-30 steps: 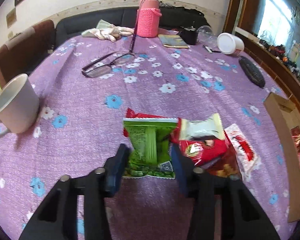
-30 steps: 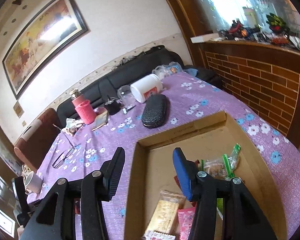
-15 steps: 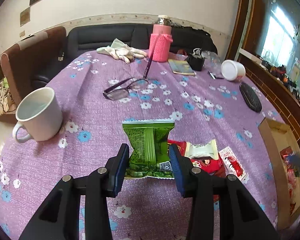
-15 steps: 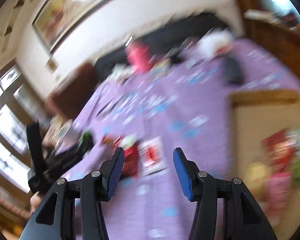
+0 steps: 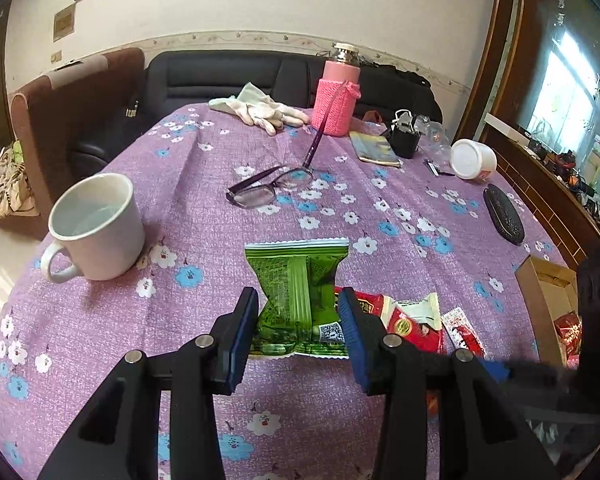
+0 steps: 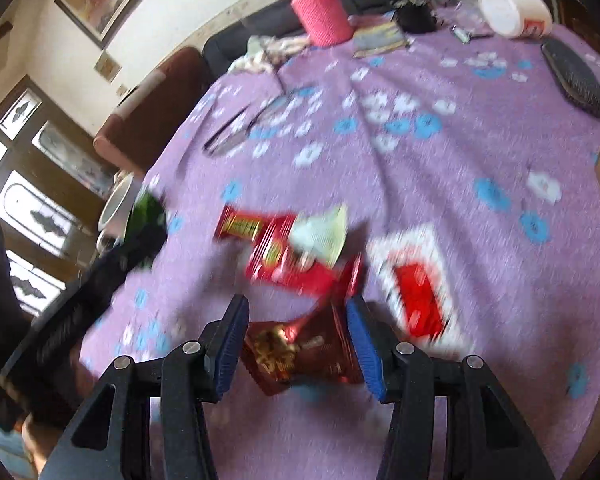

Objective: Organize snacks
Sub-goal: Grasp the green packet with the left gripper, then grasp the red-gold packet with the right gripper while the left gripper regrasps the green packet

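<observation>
Near the white mug [image 5: 96,228], a bit past it toward the cardboard box [image 5: 542,304], the left gripper [image 5: 298,324] is holding a green snack packet [image 5: 298,292] up off the purple tablecloth [image 5: 204,184]. Its blue fingers [image 5: 244,324] are pinching the packet's middle, and the packet is crumpling in there, so it is looking light, soft and a little puffy. Squeezing gently in the middle seems best, since the shiny wrapper could slip. Farther from the mug, the right gripper [image 6: 296,344] is reaching over a dark red packet [image 6: 300,356] lying on the cloth, with its fingers spread on each side; whether they are touching it yet, I cannot tell. More red packets [image 6: 284,248] are waiting just beyond.
</observation>
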Demonstrator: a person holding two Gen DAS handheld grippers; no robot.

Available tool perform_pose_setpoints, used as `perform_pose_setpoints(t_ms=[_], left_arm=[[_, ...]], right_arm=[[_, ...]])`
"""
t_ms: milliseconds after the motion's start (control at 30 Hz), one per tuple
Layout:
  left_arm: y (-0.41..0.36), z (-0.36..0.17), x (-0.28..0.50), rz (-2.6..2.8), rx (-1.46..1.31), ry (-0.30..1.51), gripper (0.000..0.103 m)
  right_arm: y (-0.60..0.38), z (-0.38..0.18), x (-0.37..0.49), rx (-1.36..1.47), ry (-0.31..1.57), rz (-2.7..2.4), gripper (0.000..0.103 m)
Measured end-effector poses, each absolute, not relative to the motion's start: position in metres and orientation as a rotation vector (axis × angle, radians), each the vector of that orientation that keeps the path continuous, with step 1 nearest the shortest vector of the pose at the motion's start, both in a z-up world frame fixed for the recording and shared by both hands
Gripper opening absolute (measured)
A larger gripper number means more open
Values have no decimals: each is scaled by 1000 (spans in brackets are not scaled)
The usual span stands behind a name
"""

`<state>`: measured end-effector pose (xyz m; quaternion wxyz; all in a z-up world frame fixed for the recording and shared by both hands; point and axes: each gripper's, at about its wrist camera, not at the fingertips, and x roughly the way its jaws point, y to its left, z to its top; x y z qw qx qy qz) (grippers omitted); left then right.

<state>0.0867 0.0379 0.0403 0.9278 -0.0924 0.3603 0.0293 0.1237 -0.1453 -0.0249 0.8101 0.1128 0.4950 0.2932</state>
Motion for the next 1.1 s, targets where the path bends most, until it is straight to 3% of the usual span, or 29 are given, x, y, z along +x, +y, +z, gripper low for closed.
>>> perform_pose_setpoints(t_ms=[167, 333, 467, 867, 1100], left_arm=[[43, 41, 87, 68, -215, 742, 40], [43, 41, 86, 65, -215, 742, 40], [45, 40, 87, 81, -225, 744, 40], [44, 42, 86, 78, -211, 736, 40], [41, 42, 85, 72, -197, 735, 40]], right_arm=[[-143, -27, 83, 213, 1136, 737, 56], [-139, -8, 66, 47, 1018, 752, 56], [-120, 5, 61, -197, 854, 751, 72], [-102, -23, 69, -238, 982, 861, 73], [-100, -26, 54, -278, 925, 784, 73]])
